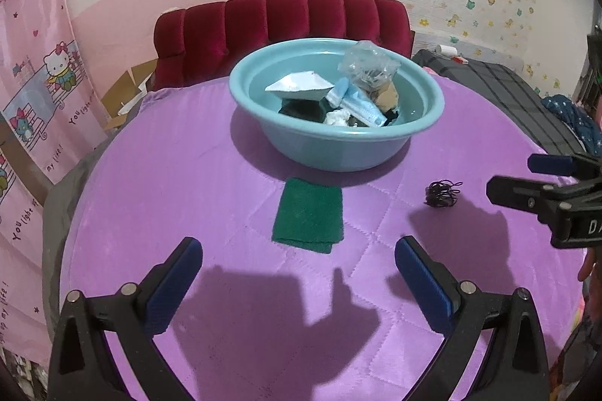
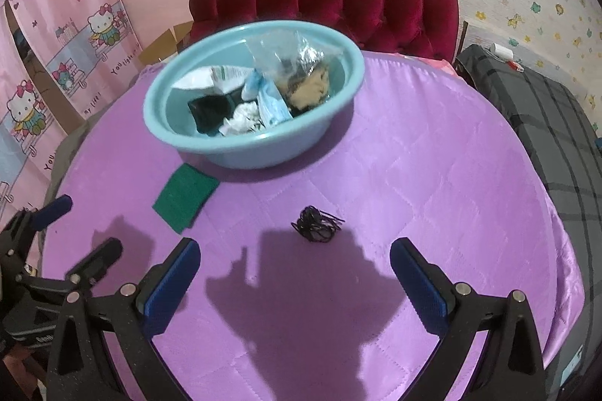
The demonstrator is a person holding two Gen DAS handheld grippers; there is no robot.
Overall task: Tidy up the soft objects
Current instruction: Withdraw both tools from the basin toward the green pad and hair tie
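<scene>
Both claws are gaping wide and holding nothing. The left gripper (image 1: 299, 252) is facing the green cloth (image 1: 308, 214) lying flat just in front of the blue bowl (image 1: 429, 116). The right gripper (image 2: 295, 256) is facing the black tangle of bands (image 2: 318, 224) — thin, springy stuff (probably slippery). It may be slipping out, or the purple cover (image 2: 432, 175) may be getting pinched instead.
</scene>
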